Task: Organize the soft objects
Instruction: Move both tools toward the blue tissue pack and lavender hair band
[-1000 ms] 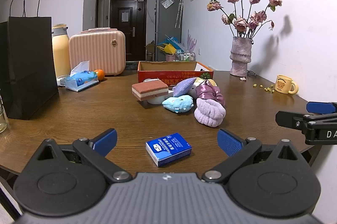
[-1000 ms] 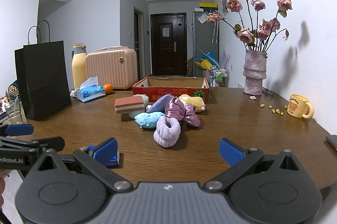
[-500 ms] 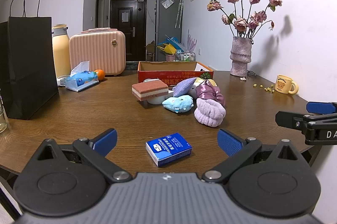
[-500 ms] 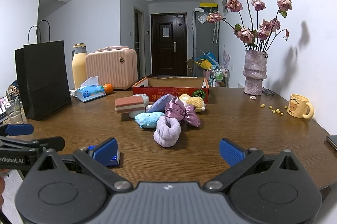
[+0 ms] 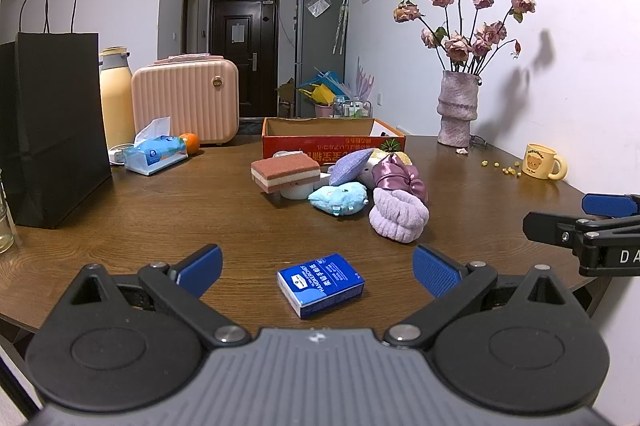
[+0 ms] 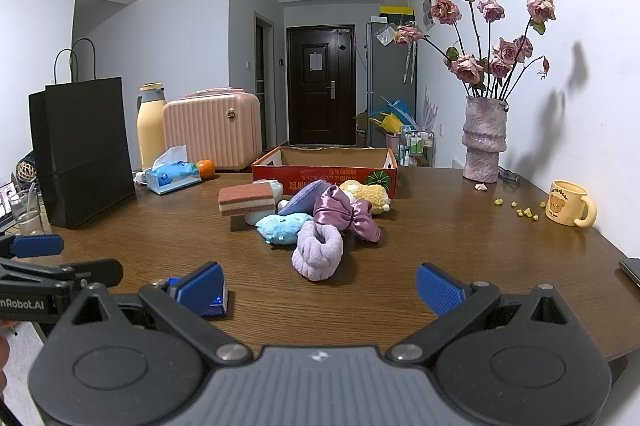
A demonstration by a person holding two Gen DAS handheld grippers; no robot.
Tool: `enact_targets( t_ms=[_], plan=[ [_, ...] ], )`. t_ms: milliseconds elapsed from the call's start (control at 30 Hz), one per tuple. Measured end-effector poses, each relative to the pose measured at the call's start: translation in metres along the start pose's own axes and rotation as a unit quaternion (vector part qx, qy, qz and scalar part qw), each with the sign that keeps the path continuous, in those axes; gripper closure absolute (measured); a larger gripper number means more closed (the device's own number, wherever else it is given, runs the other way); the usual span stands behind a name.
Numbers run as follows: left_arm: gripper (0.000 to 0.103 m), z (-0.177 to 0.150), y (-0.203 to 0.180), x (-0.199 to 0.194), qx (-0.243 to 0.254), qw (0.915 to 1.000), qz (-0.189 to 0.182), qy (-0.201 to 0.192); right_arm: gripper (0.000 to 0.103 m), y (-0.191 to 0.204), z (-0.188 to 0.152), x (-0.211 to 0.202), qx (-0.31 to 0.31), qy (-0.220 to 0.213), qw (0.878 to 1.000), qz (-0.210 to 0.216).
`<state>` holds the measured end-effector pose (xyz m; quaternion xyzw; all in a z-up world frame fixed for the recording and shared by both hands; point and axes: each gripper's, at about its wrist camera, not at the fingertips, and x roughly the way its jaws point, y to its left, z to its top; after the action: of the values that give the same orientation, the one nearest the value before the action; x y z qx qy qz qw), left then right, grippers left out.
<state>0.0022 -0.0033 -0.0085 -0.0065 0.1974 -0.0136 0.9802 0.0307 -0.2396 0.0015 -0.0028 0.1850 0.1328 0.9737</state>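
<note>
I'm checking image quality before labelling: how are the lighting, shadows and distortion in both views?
Left wrist view: even indoor light, sharp pile of soft toys, fisheye bending the walls, dark vignetted corners. Right wrist view: the flowers cast hard shadows on the white wall, and the table edge curves.

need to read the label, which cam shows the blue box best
The left wrist view. The blue box lies fully visible on the table between the open left gripper's fingers, top label facing up. In the right wrist view only its corner peeks out behind a finger.
</note>
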Motion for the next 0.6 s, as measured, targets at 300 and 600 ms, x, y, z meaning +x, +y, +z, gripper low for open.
enact_targets(
  t_ms=[300,600],
  plan=[
    [0.000,-0.0003,0.0000,0.0001,0.000,1.0000,0.000,0.000,0.000,0.0000,0.0003,0.0005,0.000,0.000,1.000,0.000],
    [0.000,0.0056,0.0049,0.0050,-0.002,1.0000,0.001,0.007,0.000,0.0003,-0.0006,0.0058,-0.001,0.004,1.000,0.002]
  ],
)
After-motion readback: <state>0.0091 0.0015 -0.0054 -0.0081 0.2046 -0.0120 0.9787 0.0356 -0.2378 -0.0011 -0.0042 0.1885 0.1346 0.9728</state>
